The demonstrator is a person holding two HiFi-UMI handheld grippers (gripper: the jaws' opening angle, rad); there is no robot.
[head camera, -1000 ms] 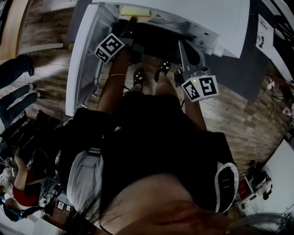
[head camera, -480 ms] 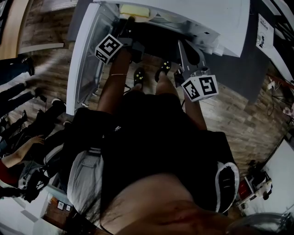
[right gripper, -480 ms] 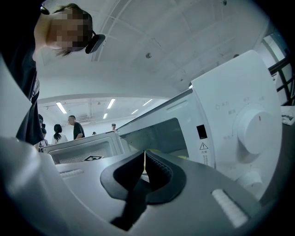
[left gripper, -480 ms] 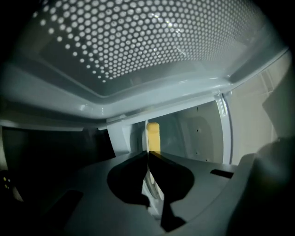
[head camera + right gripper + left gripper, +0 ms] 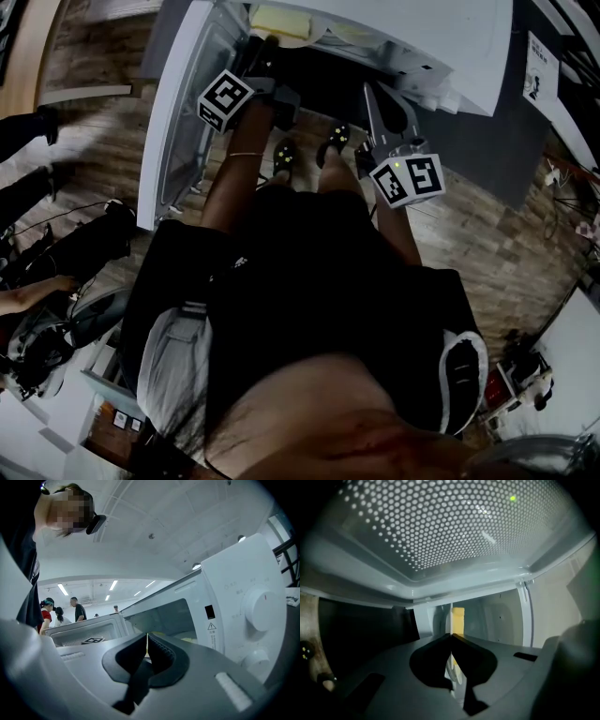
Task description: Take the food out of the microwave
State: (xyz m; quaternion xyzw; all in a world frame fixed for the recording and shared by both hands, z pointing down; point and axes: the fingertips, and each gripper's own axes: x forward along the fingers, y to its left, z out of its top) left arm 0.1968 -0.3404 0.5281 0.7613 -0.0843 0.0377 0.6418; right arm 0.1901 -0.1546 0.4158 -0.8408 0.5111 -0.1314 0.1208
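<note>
The white microwave point(image 5: 427, 37) stands with its door point(image 5: 183, 112) swung open to the left. Inside lies a yellow block of food point(image 5: 277, 21) on a white plate point(image 5: 302, 39). My left gripper point(image 5: 265, 44) reaches into the cavity. In the left gripper view its jaws have just been closing and stand shut point(image 5: 451, 635) on the thin plate rim point(image 5: 451, 670), the yellow food point(image 5: 459, 619) just beyond. My right gripper point(image 5: 373, 92) hangs in front of the microwave, shut and empty point(image 5: 147, 634), facing the control panel point(image 5: 253, 606).
The perforated door window point(image 5: 440, 522) fills the top of the left gripper view. The holder's feet point(image 5: 284, 155) stand on wooden floor below the microwave. Other people, cables and gear point(image 5: 56, 281) crowd the left; bystanders point(image 5: 75, 609) show far off.
My left gripper has stayed at the plate and rolled slightly. The right gripper has not moved. The people at the left of the head view have shifted.
</note>
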